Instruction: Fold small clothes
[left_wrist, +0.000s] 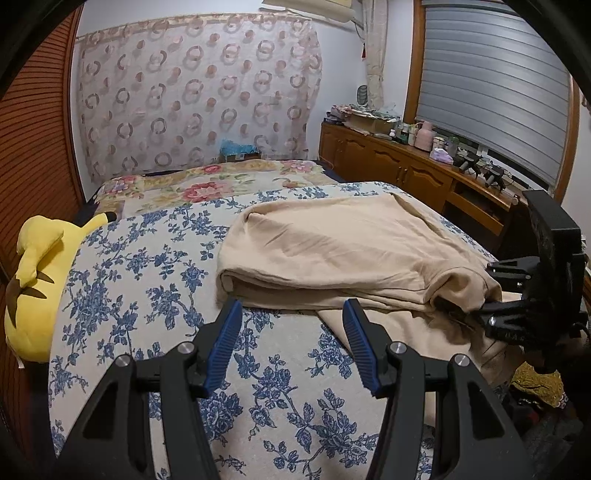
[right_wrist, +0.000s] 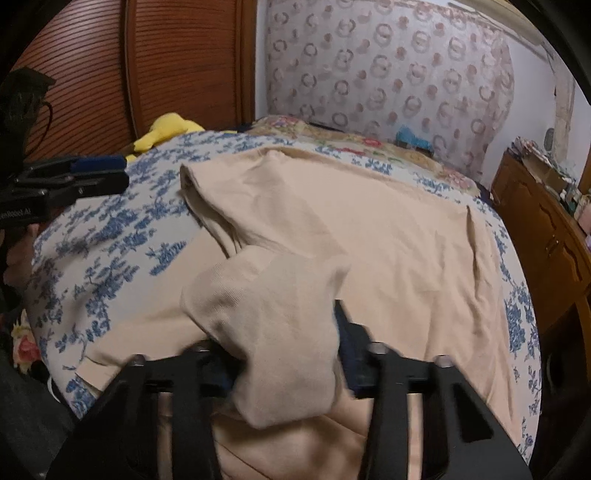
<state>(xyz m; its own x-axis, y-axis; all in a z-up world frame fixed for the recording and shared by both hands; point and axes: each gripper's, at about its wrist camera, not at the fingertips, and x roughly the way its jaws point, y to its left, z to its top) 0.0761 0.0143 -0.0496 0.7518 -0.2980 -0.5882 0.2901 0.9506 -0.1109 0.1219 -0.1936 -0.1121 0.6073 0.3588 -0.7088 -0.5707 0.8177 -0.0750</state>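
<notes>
A beige garment (left_wrist: 343, 251) lies partly folded on the bed's blue-flowered sheet (left_wrist: 155, 295); it also fills the right wrist view (right_wrist: 369, 240). My left gripper (left_wrist: 291, 314) is open and empty, its blue pads just short of the garment's near folded edge. My right gripper (left_wrist: 476, 295) is at the garment's right end with a beige sleeve cuff (right_wrist: 273, 332) draped between its fingers; the fingertips are hidden under the cloth. The left gripper (right_wrist: 92, 173) shows at the left in the right wrist view.
A yellow plush toy (left_wrist: 37, 284) lies at the bed's left edge. A floral blanket (left_wrist: 207, 184) covers the far end of the bed. A wooden cabinet (left_wrist: 406, 166) with clutter runs along the right, under a window blind. A wooden slatted door (right_wrist: 147, 66) stands at the left.
</notes>
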